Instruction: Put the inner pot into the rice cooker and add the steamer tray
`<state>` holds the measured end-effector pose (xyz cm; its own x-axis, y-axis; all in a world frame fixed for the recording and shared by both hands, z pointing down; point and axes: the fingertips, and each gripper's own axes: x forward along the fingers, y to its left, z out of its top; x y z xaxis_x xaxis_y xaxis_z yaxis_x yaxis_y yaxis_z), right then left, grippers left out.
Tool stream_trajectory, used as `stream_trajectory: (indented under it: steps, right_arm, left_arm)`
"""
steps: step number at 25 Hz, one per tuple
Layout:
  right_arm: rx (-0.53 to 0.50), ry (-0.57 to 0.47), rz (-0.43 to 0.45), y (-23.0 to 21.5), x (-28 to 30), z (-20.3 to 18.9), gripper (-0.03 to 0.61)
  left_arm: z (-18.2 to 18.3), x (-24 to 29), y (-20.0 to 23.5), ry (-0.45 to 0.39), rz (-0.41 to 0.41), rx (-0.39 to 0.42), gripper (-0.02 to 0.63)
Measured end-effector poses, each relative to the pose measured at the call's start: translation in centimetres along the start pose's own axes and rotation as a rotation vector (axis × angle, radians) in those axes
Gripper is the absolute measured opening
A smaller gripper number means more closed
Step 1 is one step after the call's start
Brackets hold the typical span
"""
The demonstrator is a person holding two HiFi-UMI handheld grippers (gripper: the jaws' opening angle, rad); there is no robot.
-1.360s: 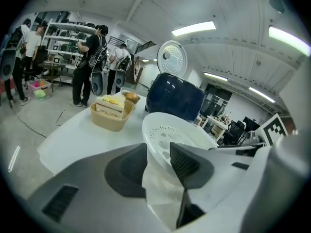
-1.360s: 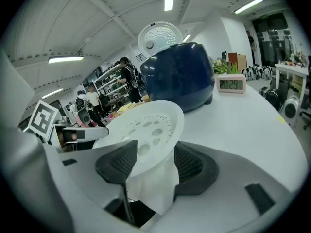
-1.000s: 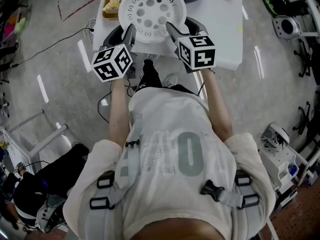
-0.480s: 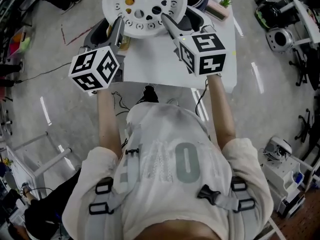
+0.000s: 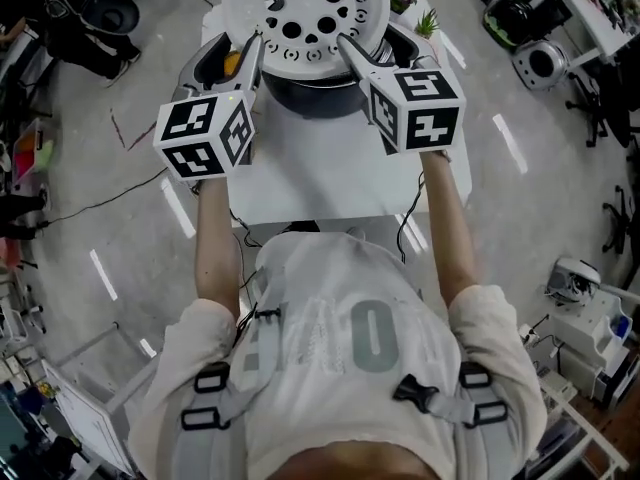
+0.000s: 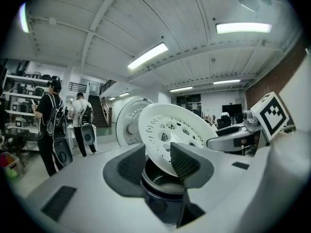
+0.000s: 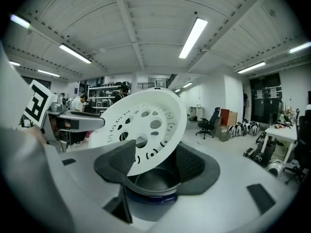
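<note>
Since a second ago you have lifted the steamer tray (image 5: 305,13) off the near part of the tabletop (image 5: 310,178) and carried it toward the far end. It now hangs over the dark rice cooker (image 5: 320,98) instead of over bare white surface.

You hold the tray from both sides. Your left gripper (image 5: 252,48) has its left rim and your right gripper (image 5: 350,50) has its right rim. The two marker cubes sit on the near side of the tray.

In the left gripper view the jaws of the left gripper (image 6: 158,152) are about half open and closed on the tray (image 6: 170,135). The rim runs between the pads, with one jaw in front of the white disc and the other behind it. The tray looks tilted there. Below the jaws lies the inner pot (image 6: 163,178), seated in the cooker with its rim showing. A round white lid (image 6: 127,125) stands upright behind the tray.

In the right gripper view the jaws of the right gripper (image 7: 156,154) stand somewhat wider, also clamped across the tray's edge (image 7: 146,125). The perforated disc rises from between them and leans toward the left of that view. The pot (image 7: 150,181) sits directly beneath, and the tray's lower edge is above the pot's rim, not touching it.
</note>
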<state>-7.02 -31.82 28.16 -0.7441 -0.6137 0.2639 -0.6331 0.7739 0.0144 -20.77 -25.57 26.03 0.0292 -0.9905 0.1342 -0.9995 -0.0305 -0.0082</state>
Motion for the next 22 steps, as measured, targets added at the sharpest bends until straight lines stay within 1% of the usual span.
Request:
stream_trajectory:
  steps: [5,10,14,19,22]
  right_arm:
    - [0.052,0.069,-0.073,-3.4,2.0,-2.4,0.258]
    - [0.064,0.157,-0.122,-5.3,3.7,-5.0,0.259]
    - [0.058,0.227,-0.183,-6.5,5.0,-6.8,0.264]
    - [0.030,0.295,-0.188,-6.8,5.8,-8.5,0.267]
    - [0.021,0.304,-0.182,-6.6,5.9,-9.2,0.270]
  left_arm:
    - [-1.8,5.1,-0.6,0.077,-0.082,0.022,0.160]
    - [-4.8,8.2,-0.9,0.176,-0.113,0.010,0.161]
    - [-6.5,10.2,-0.9,0.234,-0.131,0.034,0.161]
    - [-9.0,11.1,-0.8,0.295,-0.147,0.002,0.161]
    - [-10.2,11.1,-0.7,0.313,-0.146,-0.023,0.161]
